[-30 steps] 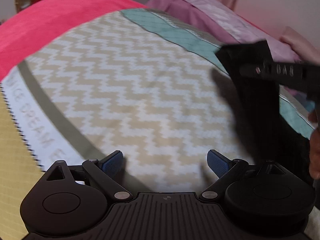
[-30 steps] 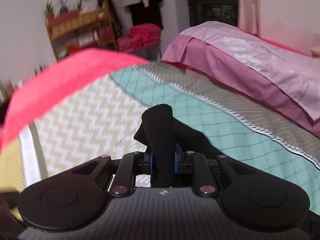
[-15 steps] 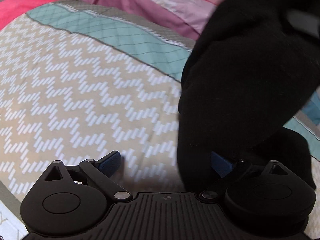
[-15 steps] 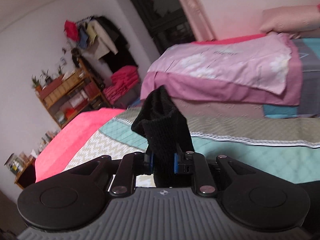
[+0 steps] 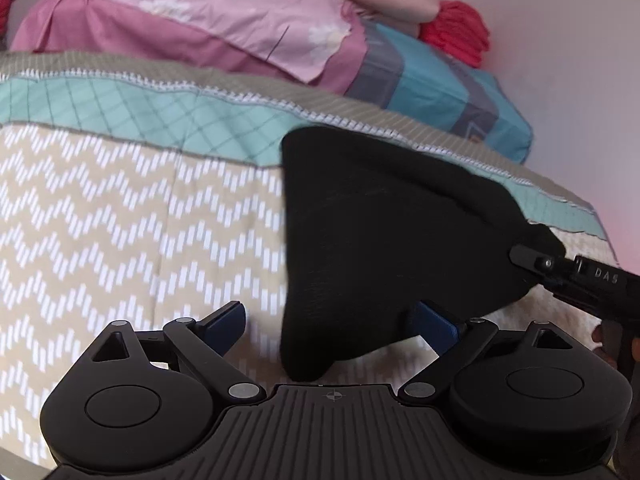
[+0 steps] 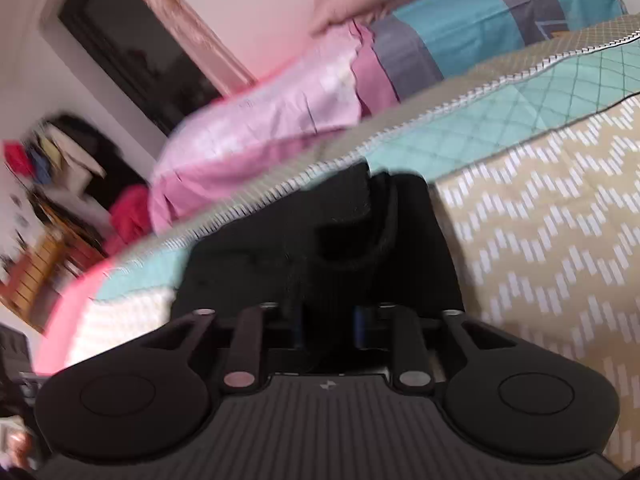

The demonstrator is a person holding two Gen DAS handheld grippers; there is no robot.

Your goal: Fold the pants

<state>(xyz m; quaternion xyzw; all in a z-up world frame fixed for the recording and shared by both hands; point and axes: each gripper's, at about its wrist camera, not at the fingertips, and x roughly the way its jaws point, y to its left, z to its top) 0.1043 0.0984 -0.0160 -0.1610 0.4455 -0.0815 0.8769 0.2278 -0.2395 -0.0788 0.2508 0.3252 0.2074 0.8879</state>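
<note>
Soft black knit pants (image 5: 372,240) lie bunched on the zigzag quilt (image 5: 120,220); both grippers' fingers released.

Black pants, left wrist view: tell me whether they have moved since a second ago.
Yes. The black pants have come from hanging at the picture's right edge to lying on the zigzag bedspread, their top edge on its teal band, reaching between the left gripper's open jaws.

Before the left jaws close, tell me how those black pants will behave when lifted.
The black pants will probably go floppy: they already sag in a soft bunch on the zigzag bedspread. They look light, a thin knit. Their loose corner between the open left gripper jaws could slip out unless pinched well in.
</note>
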